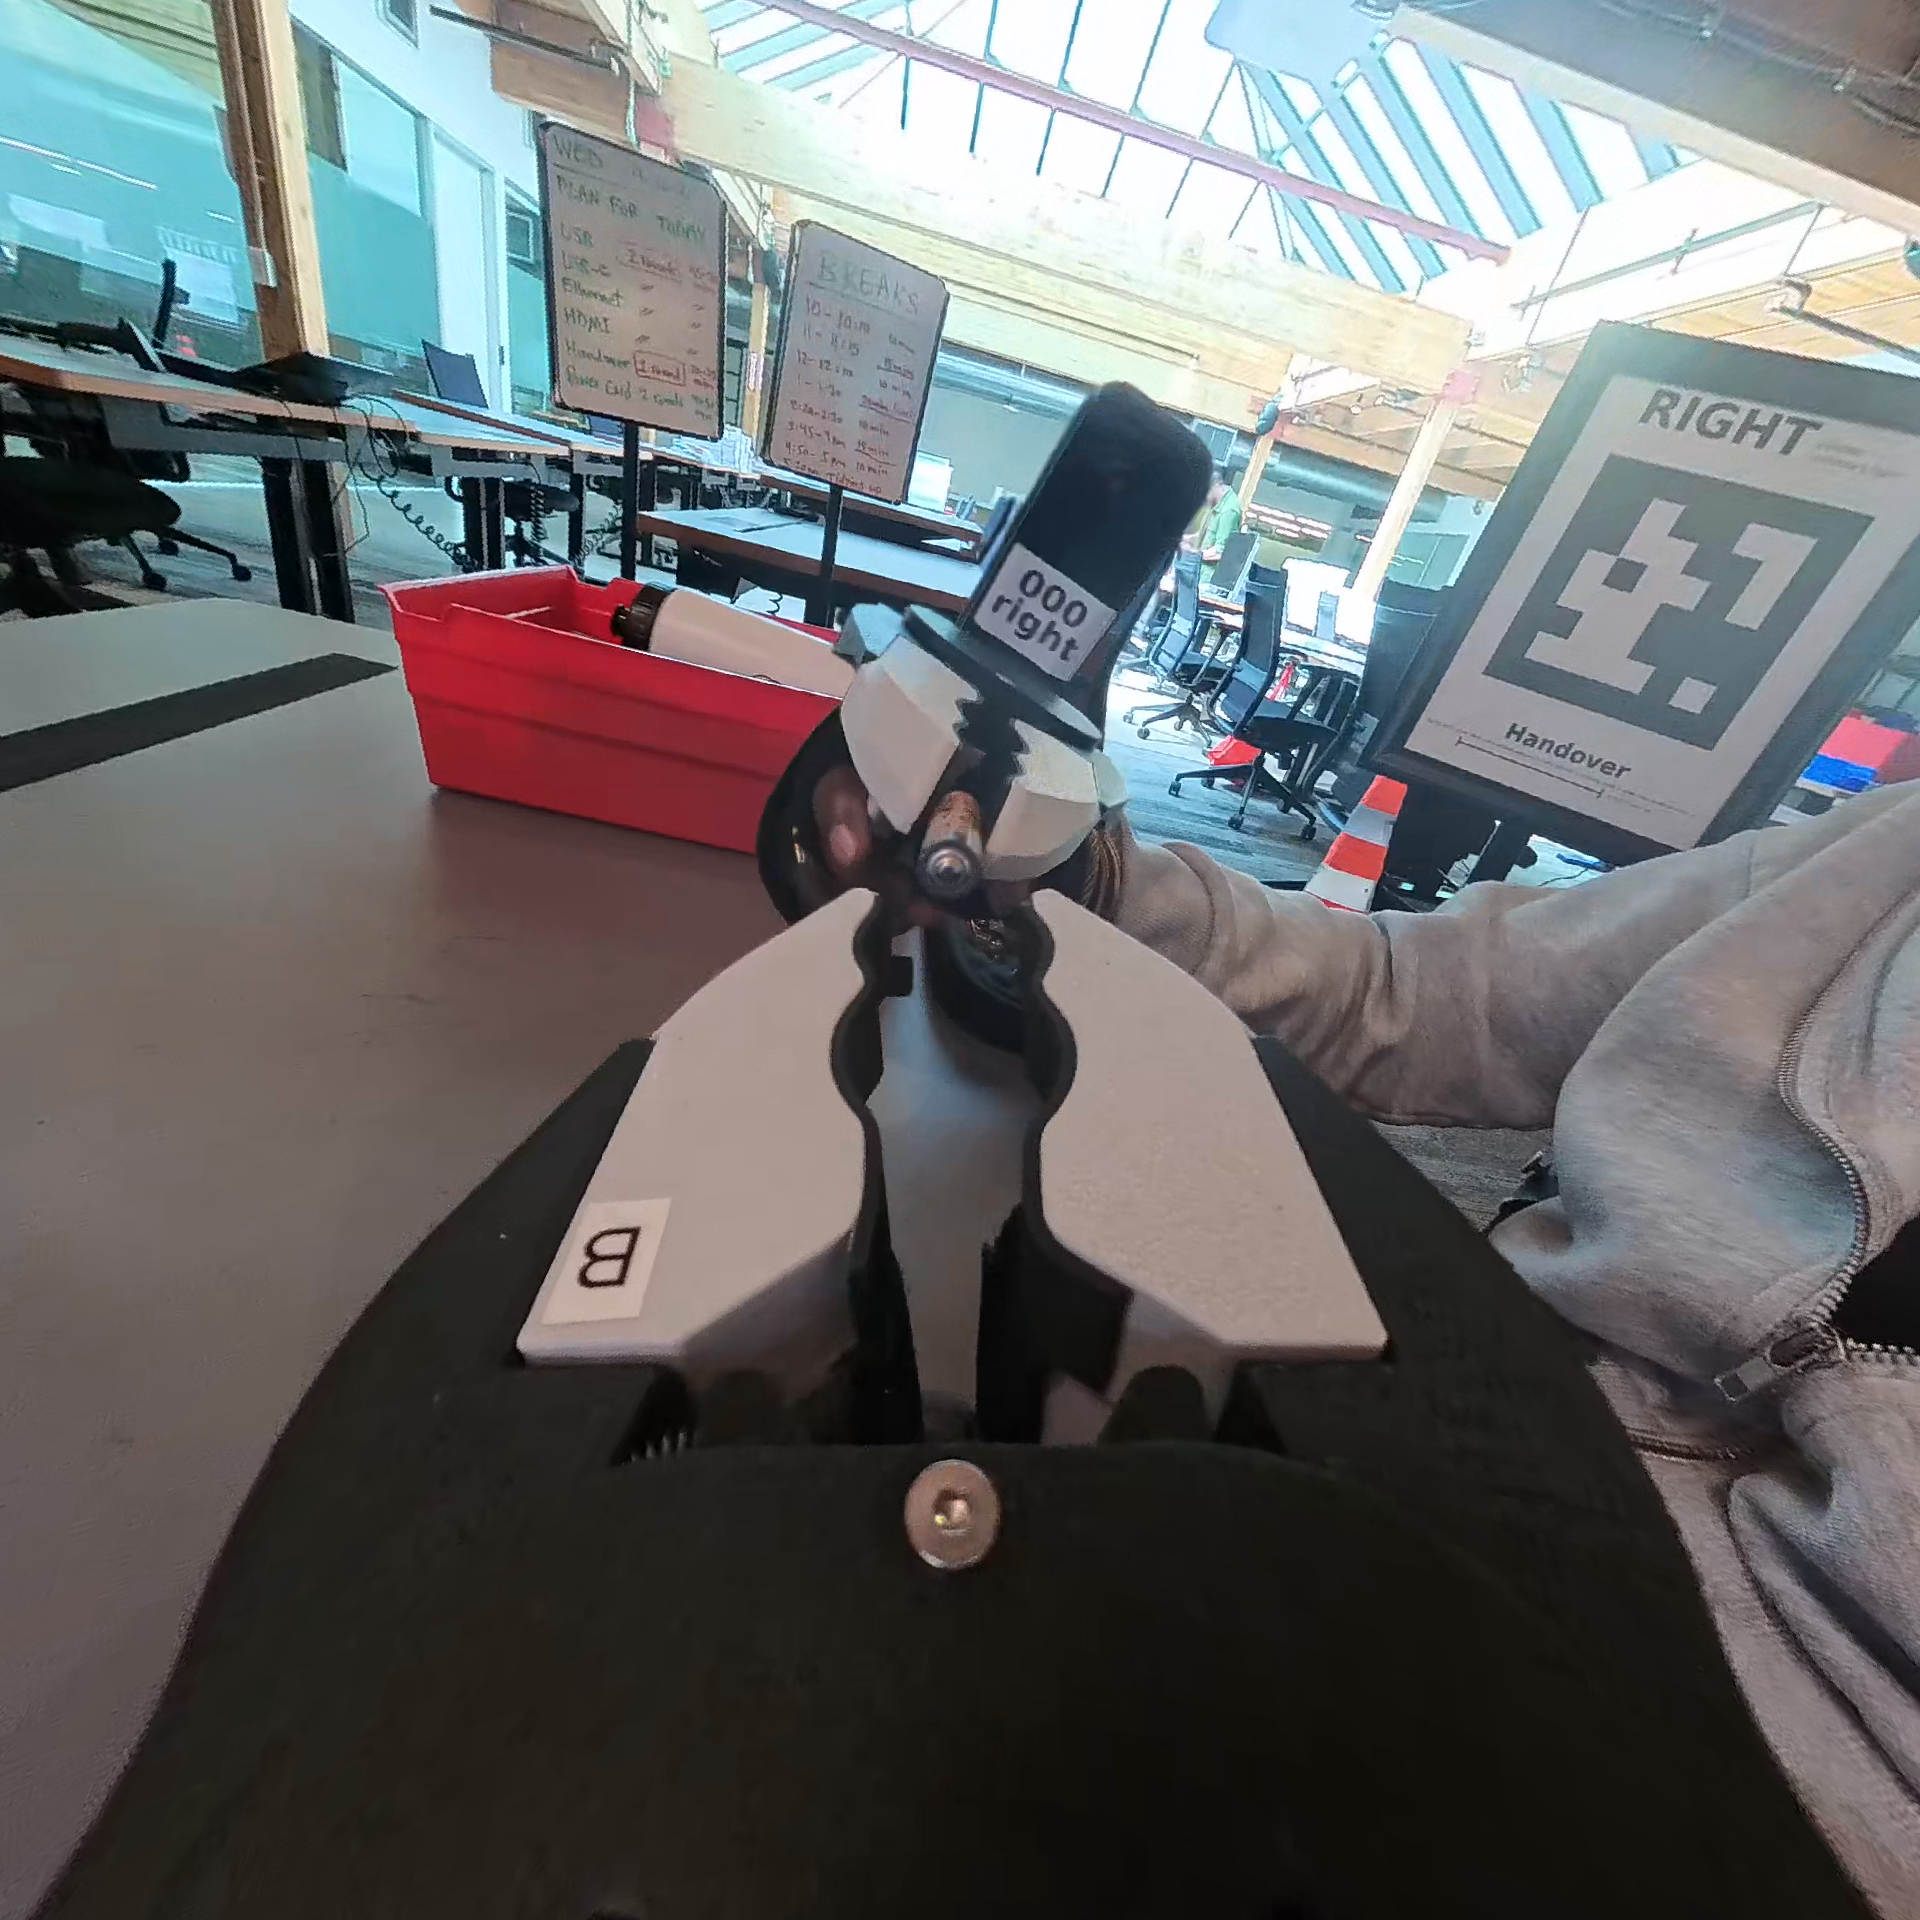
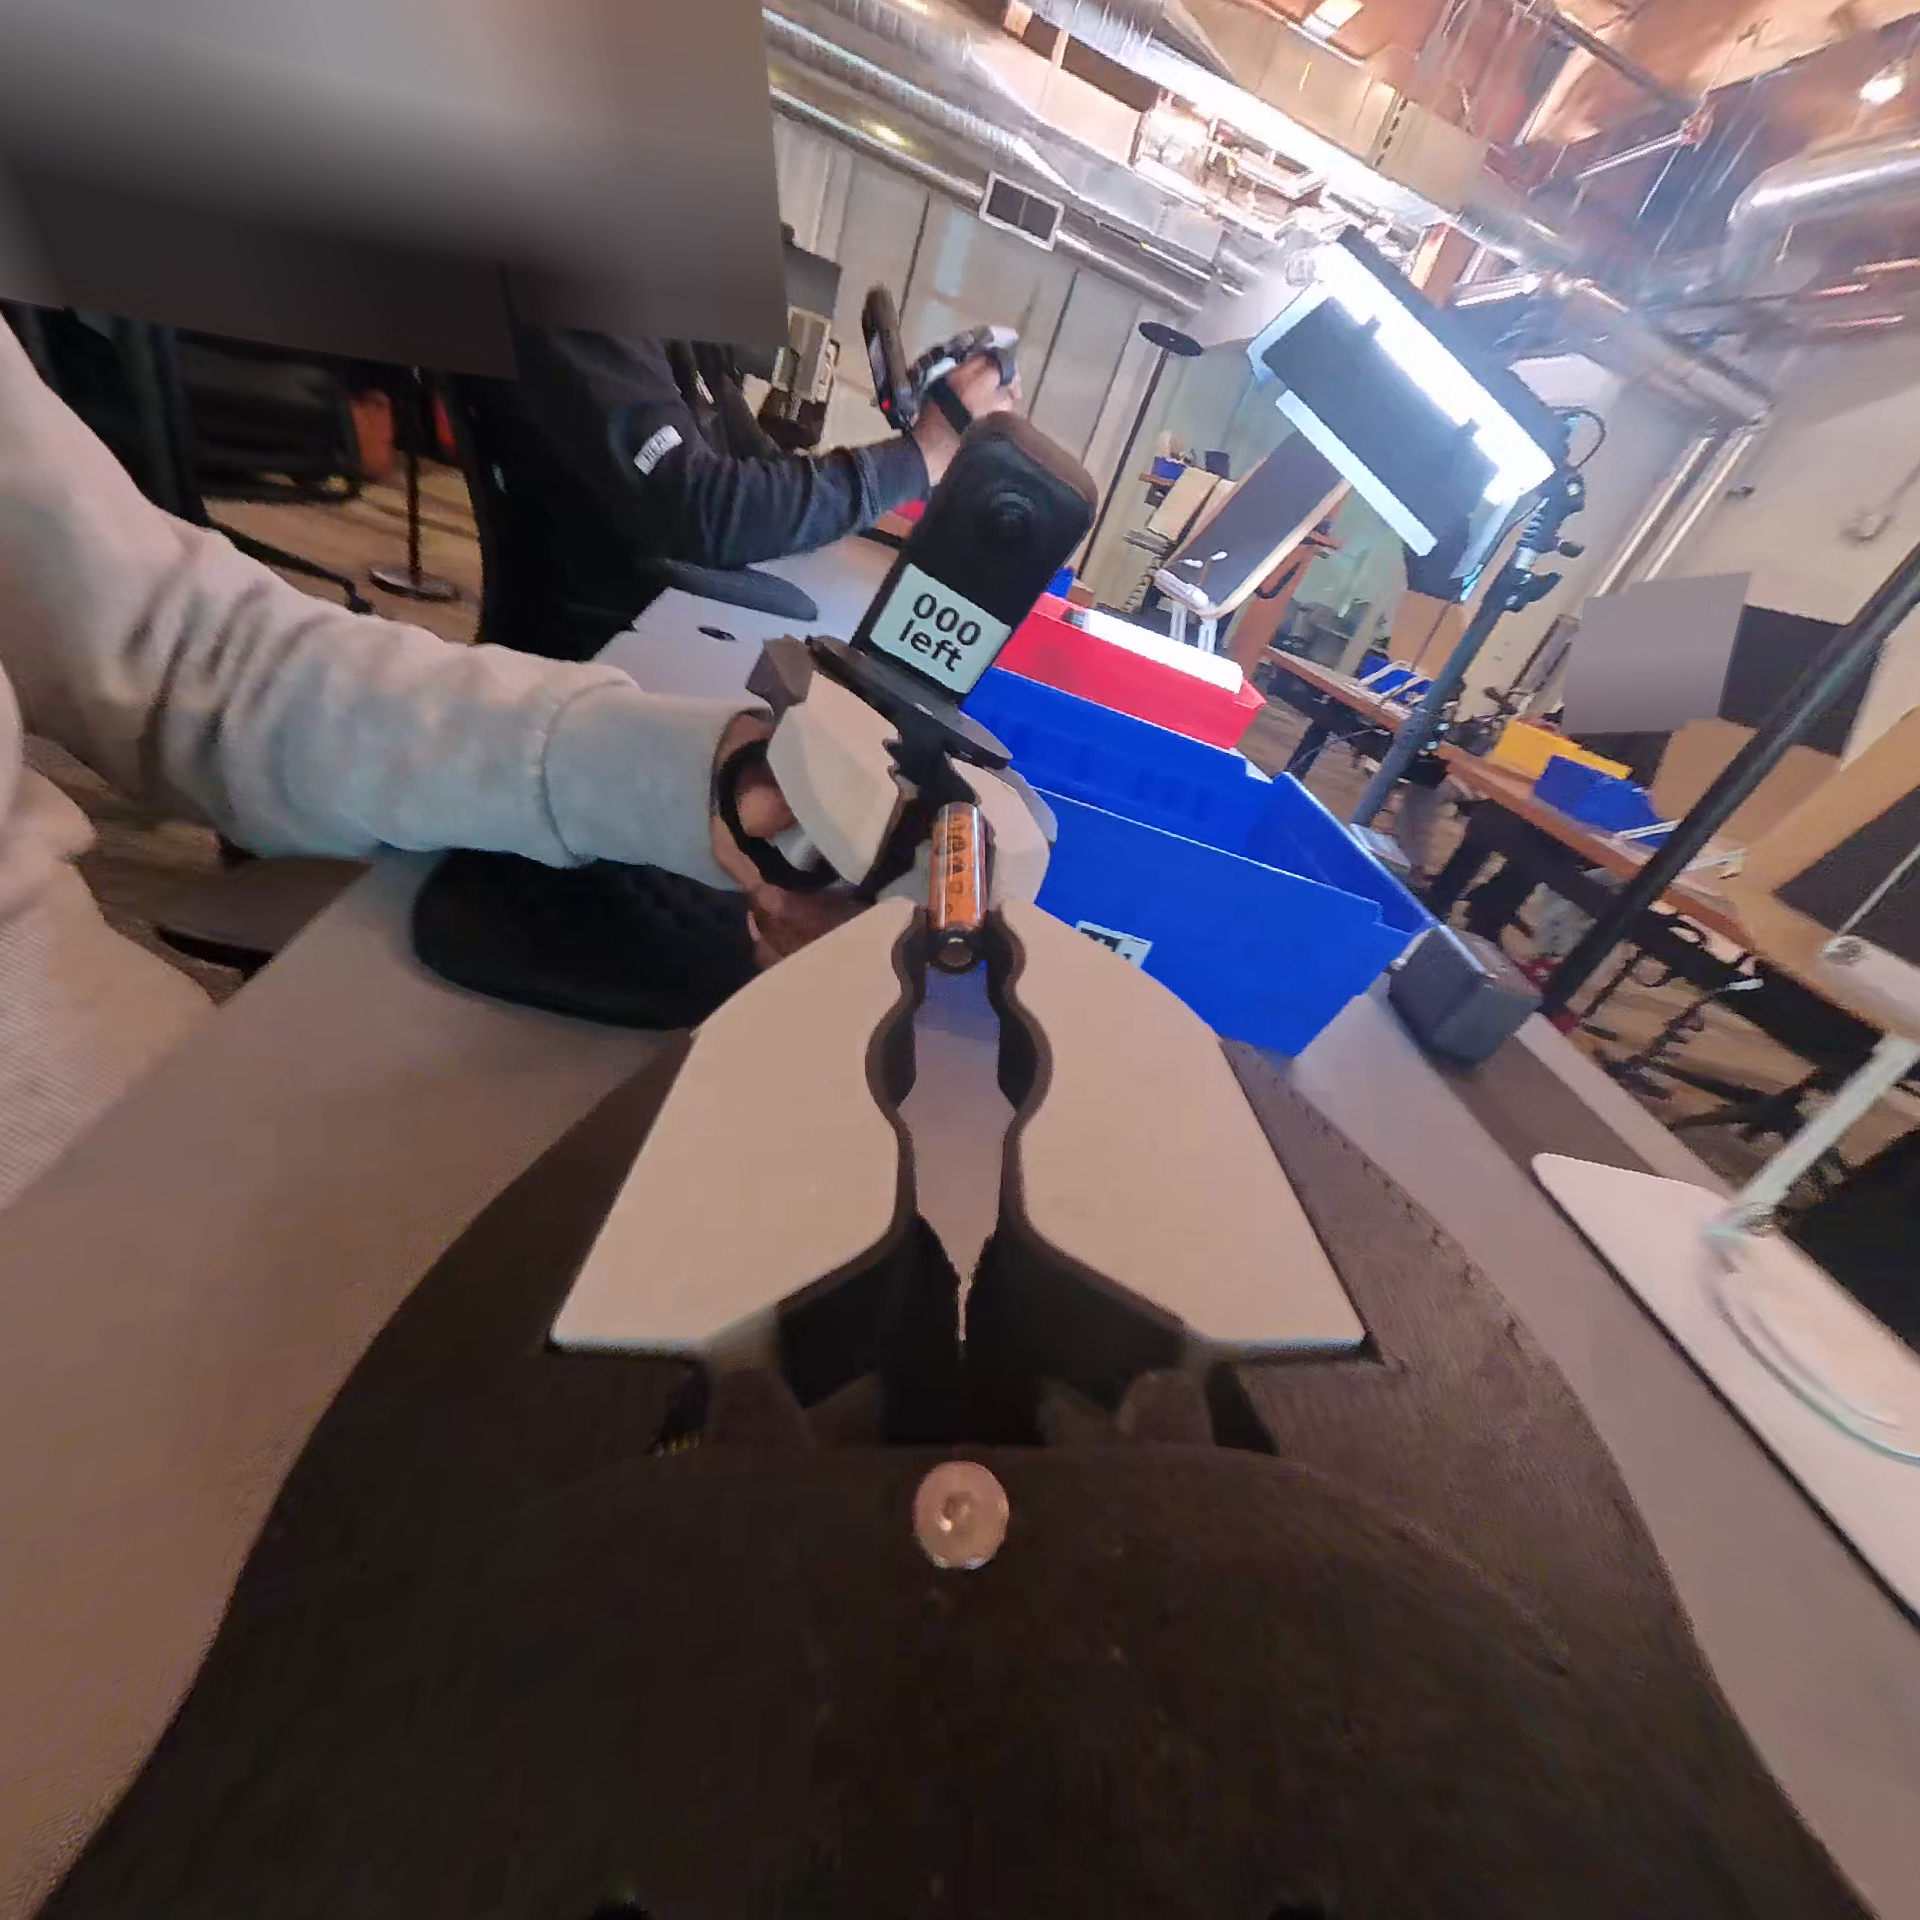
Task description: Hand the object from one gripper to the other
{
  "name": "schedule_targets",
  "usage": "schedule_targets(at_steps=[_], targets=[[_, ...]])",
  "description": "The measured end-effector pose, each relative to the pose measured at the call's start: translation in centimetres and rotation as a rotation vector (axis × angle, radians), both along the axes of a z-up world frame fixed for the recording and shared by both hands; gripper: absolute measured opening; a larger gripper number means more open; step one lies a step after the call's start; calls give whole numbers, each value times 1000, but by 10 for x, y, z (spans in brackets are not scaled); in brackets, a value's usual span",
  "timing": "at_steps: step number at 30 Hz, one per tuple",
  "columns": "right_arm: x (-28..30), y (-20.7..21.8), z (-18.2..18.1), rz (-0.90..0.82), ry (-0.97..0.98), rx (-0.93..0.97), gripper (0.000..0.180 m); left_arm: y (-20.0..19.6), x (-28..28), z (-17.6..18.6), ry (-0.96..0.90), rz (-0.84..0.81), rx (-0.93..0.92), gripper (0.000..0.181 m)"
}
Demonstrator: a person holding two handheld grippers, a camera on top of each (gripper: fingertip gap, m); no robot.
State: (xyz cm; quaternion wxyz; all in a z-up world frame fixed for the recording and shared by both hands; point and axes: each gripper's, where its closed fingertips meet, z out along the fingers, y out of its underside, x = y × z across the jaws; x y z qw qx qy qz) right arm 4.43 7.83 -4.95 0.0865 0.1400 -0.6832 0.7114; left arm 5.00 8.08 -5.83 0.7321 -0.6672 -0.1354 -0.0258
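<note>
The right gripper [image 2: 956, 920] is clamped on a battery [image 2: 958, 878], an orange and black cell gripped near the fingertips and pointing straight out along the fingers. It hangs in the air above the grey bench [image 1: 312, 935], touching nothing on it.

The left gripper [image 1: 951, 909] faces the right one head-on, tip to tip. Its jaws stand apart, wider than the battery. In the right wrist view its white fingers [image 2: 831, 790] flank the battery's far end; whether they touch it cannot be told. In the left wrist view the battery's metal end cap sits just above the gap between the left fingertips.

A grey sleeve [image 1: 1455, 997] runs to the hand on each gripper.

A red bin [image 1: 582, 717] stands at the far edge of the bench with a white bottle [image 1: 717, 629] lying in it. In the right wrist view a blue bin [image 2: 1195, 904] stands on the bench behind the grippers, with another red bin [image 2: 1132, 670] beyond it.
</note>
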Motion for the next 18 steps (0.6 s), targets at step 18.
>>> schedule_targets(at_steps=[18], targets=[[6, -4, -6, 37, -76, 46, 15, 0, 5, 5, 159, 12, -7, 10]])
